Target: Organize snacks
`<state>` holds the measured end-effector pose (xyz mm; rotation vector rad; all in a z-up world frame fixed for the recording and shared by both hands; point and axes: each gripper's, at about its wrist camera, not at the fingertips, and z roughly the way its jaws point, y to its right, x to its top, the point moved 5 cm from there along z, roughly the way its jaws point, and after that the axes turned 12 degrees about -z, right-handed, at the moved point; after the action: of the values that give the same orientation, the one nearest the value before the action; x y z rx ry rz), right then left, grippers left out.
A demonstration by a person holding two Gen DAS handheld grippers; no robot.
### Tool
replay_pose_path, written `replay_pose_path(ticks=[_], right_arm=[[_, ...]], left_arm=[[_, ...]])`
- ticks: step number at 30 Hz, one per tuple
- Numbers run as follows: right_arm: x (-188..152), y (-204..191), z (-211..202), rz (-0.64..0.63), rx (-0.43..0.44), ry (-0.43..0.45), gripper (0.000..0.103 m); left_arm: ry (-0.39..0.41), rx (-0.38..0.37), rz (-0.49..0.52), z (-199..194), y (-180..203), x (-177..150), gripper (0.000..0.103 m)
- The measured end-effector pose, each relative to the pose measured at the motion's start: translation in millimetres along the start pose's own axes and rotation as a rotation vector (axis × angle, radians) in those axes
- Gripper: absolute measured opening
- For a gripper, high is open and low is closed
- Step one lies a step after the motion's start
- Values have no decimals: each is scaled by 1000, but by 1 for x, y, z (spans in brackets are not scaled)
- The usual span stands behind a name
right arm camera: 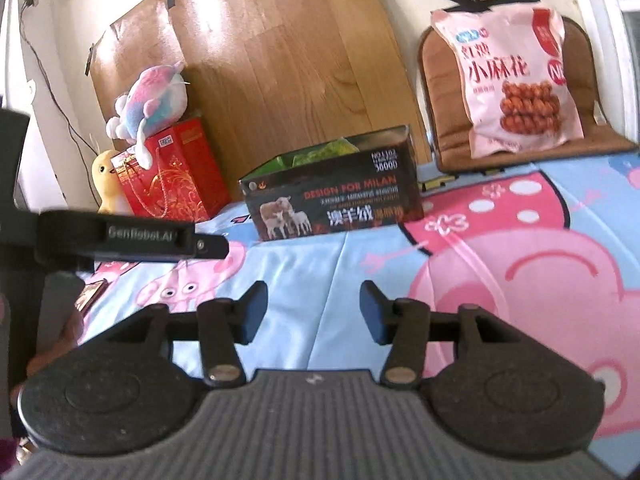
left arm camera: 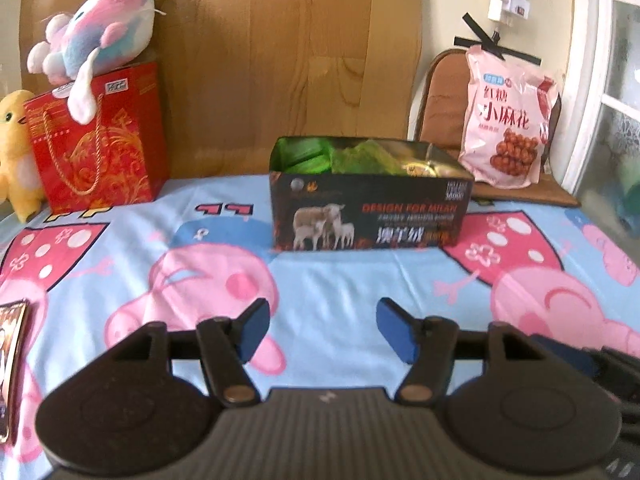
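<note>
A black open-top box (left arm camera: 370, 216) with sheep pictures stands on the cartoon tablecloth (left arm camera: 340, 292), holding green snack packets (left arm camera: 320, 156). It also shows in the right wrist view (right arm camera: 336, 204). A dark snack packet (left arm camera: 12, 364) lies at the left edge, also glimpsed in the right wrist view (right arm camera: 90, 294). A large pink snack bag (left arm camera: 506, 124) leans on a brown chair; it shows in the right wrist view too (right arm camera: 516, 80). My left gripper (left arm camera: 322, 330) is open and empty, short of the box. My right gripper (right arm camera: 314, 310) is open and empty over the cloth.
A red gift bag (left arm camera: 100, 140) with a pastel plush (left arm camera: 100, 28) on top and a yellow plush (left arm camera: 14, 152) stand back left. A wooden board (left arm camera: 280, 60) leans on the wall behind. The brown chair (left arm camera: 444, 108) is at back right. The left device's body (right arm camera: 120, 240) crosses the right wrist view.
</note>
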<state>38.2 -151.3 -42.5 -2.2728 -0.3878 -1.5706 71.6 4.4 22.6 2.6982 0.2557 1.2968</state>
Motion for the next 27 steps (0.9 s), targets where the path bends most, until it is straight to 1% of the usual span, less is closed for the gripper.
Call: replay_pose_path(ticks=[4,5,6,8,10,13,16,21,27], right_arm=[[-7,0,-7,52,2,-10,55],[-8,0,-8,66,1,-11,62],[-10,1,-10,82,-3,-9,66],[-12,1,-13,99,-8,-8,67],[-14,0,-16,108,-11,-6,68],[-16,-1,-18,122,-12,-6,72],[-18,-2,-19,133,-10,-9,73],[-16,-2,-22,142,-15,-1,77],[-17,-3,-25,151,-24,0,78]], left_arm=[[5,27,11,-3,-4,-11,62],[7,31,12,-4,-6,-14,67],[8,33,11,-5,-7,-16,79],[22,39,18,-8,-8,-21,88],[35,58,41,-10,-7,-25,88],[36,69,64,-11,-5,-31,89],[38,81,78,-12,-4,-34,93],[42,89,89,-14,-3,-37,103],[16,95,71,-15,-5,-41,103]])
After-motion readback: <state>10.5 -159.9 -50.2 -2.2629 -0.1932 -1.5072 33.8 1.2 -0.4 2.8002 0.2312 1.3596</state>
